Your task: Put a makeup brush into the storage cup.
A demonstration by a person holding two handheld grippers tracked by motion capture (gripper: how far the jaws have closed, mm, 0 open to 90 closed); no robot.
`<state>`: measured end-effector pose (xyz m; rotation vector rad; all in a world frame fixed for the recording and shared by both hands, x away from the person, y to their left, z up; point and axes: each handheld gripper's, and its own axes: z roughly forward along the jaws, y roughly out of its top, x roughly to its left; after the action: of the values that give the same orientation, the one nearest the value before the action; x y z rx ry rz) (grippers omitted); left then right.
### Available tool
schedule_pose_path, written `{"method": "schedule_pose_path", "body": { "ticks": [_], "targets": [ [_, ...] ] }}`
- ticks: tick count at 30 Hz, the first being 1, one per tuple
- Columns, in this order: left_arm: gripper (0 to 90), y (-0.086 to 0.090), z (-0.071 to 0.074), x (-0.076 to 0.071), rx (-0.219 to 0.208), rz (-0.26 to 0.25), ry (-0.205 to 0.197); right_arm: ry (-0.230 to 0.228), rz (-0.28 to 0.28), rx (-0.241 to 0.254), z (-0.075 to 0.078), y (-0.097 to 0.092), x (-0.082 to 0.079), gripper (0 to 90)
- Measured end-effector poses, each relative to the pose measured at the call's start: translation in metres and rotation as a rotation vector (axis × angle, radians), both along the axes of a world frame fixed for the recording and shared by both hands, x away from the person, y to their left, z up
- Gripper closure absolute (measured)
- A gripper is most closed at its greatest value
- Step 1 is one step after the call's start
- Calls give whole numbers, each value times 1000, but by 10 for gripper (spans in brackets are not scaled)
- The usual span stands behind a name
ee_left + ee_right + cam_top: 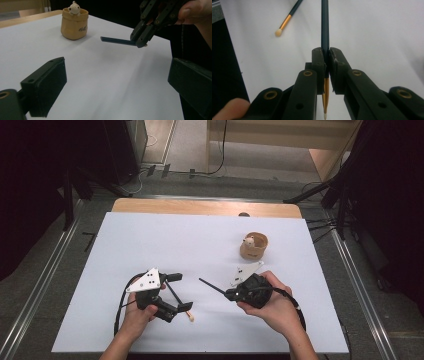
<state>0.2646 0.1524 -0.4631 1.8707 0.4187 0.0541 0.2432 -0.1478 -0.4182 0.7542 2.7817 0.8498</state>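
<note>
My right gripper is shut on a thin dark-handled brush. Its gold ferrule and white tip lie behind the jaws, and the handle sticks out to the left above the table. In the left gripper view the same gripper hovers off the white surface with the handle level. A second brush with a gold ferrule and pale bristles lies flat on the table. My left gripper stands wide open beside it, with only bare table between its jaws.
A tan cup with a small pale figure in it stands at the back right of the white table sheet. The wooden table edge runs behind it. The floor and dark stands surround the table.
</note>
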Motion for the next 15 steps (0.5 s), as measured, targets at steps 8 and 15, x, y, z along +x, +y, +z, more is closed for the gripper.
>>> {"method": "schedule_pose_path", "body": {
  "ticks": [8,15],
  "targets": [
    [71,-2,1,-1,-9,-67,18,0,56,17,3,7,-4,848],
    [181,-4,3,-3,-27,-96,29,6,120,20,4,17,-9,847]
  ]
}}
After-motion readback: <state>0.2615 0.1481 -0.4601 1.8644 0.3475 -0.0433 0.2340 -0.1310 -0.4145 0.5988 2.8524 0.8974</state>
